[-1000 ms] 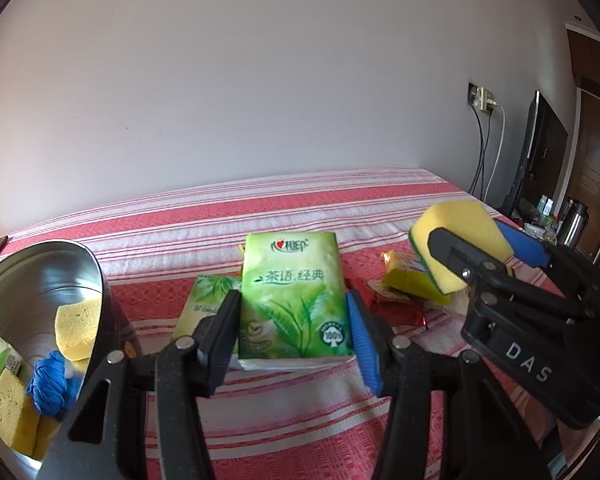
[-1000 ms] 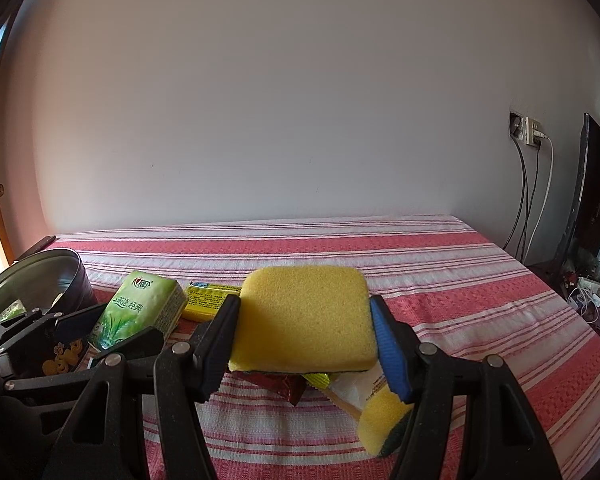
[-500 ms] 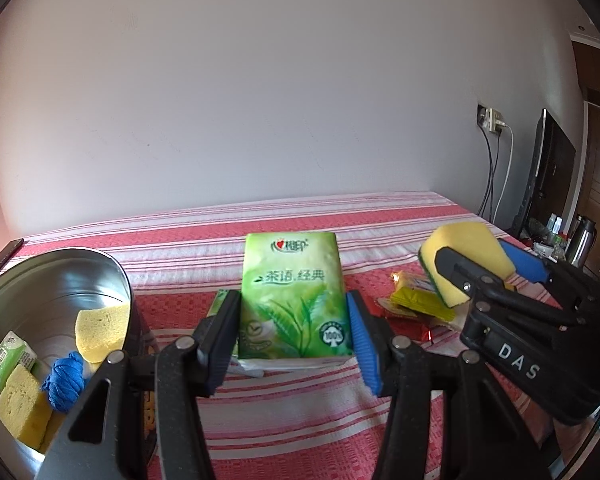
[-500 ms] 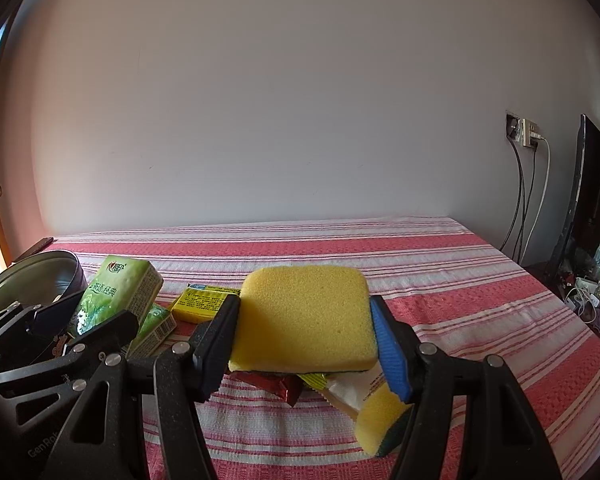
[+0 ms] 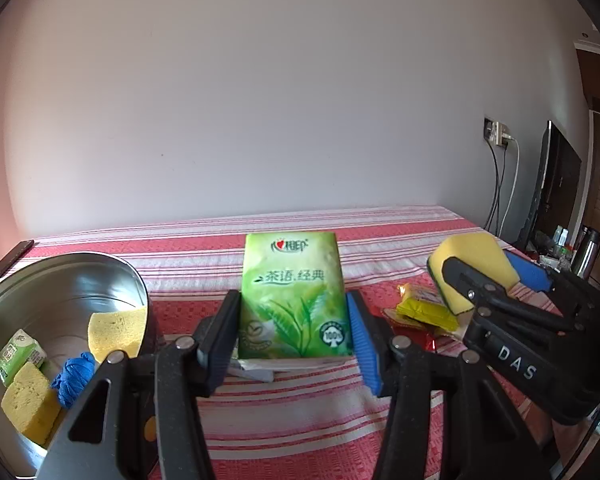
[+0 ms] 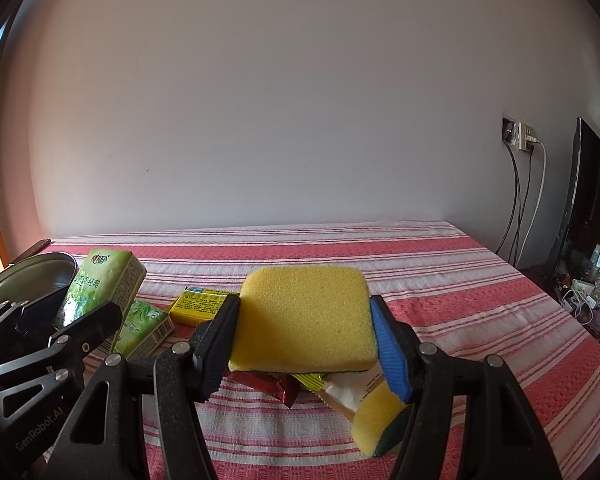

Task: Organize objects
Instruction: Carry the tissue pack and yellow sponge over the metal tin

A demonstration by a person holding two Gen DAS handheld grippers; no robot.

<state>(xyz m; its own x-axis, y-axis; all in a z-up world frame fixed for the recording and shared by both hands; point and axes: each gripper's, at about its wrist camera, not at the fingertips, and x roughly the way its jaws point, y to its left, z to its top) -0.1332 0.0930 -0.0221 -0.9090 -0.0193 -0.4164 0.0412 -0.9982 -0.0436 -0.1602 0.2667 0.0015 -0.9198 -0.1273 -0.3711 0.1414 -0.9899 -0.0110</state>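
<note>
The left gripper (image 5: 292, 334) is clamped on the green tissue pack (image 5: 293, 296), held upright and clear of the striped cloth (image 5: 284, 424). The right gripper (image 6: 305, 338) is squeezing a yellow sponge (image 6: 305, 316) flat between its pads, just above the loose wrappers (image 6: 272, 385) and a second sponge (image 6: 376, 420) on the cloth.

The metal bowl (image 5: 112, 270) sits close on the left, already holding two sponge pieces, a blue bundle (image 5: 74, 376) and a small green pack (image 5: 18, 354), so the step looks like carrying the tissue pack over to it. To do that well, the person should keep the pack level, clear the rim before lowering, and let go over the bare patch of the bowl's floor. The sponge should wait its turn well apart.

Against a second ago, the bowl shows more fully in the left wrist view, the pack stands higher in the right wrist view, and both grips are unchanged.

Farther off, a yellow packet (image 6: 200, 305) and another green pack (image 6: 144, 326) lie waiting.
</note>
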